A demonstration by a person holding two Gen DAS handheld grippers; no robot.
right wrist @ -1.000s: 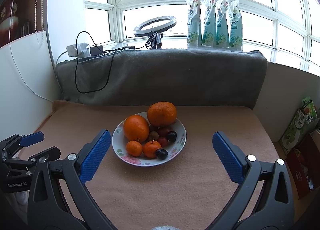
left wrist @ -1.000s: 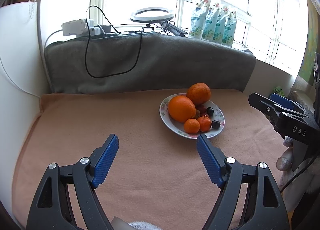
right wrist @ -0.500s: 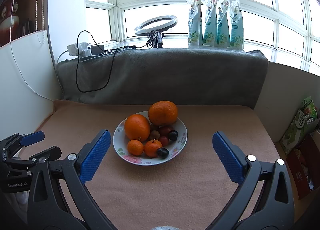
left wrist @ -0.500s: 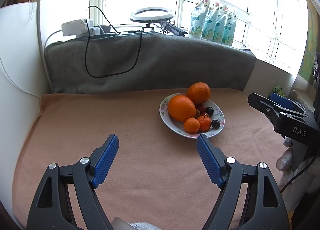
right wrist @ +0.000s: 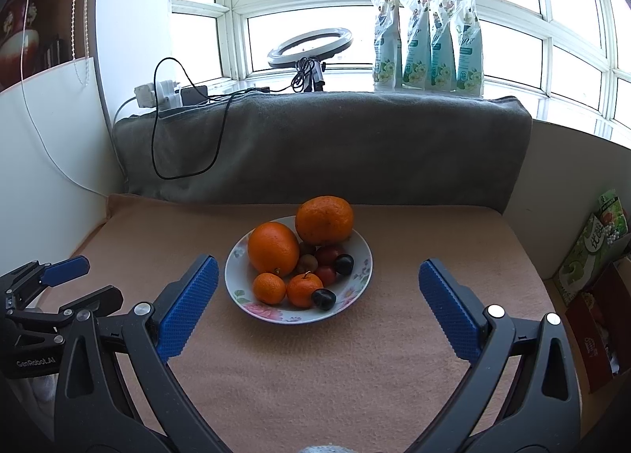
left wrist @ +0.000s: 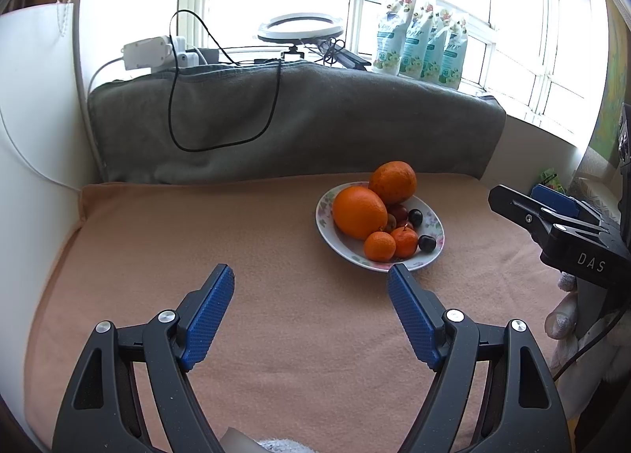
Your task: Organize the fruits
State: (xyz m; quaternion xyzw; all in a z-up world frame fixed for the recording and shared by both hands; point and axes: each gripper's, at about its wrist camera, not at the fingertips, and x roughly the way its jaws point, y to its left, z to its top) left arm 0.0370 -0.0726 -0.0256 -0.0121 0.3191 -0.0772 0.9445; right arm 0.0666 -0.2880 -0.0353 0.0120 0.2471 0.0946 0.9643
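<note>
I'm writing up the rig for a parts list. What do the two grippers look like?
Both the left gripper and the right gripper have black frames with triangular cut-outs, silver bolt heads and jaws faced with dimpled blue pads. White lettering shows on their sides: "GenRobot.AI" on the left, "DAS" on the right.

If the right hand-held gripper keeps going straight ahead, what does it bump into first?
Probably the plate of fruit: it sits straight ahead between the open right hand-held gripper fingers, near rim first. The dark cherry lies just behind. Height above the blanket is unclear.

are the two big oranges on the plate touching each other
Touching. In the right wrist view the front big orange and the back big orange meet with no gap showing between them on the plate.
</note>
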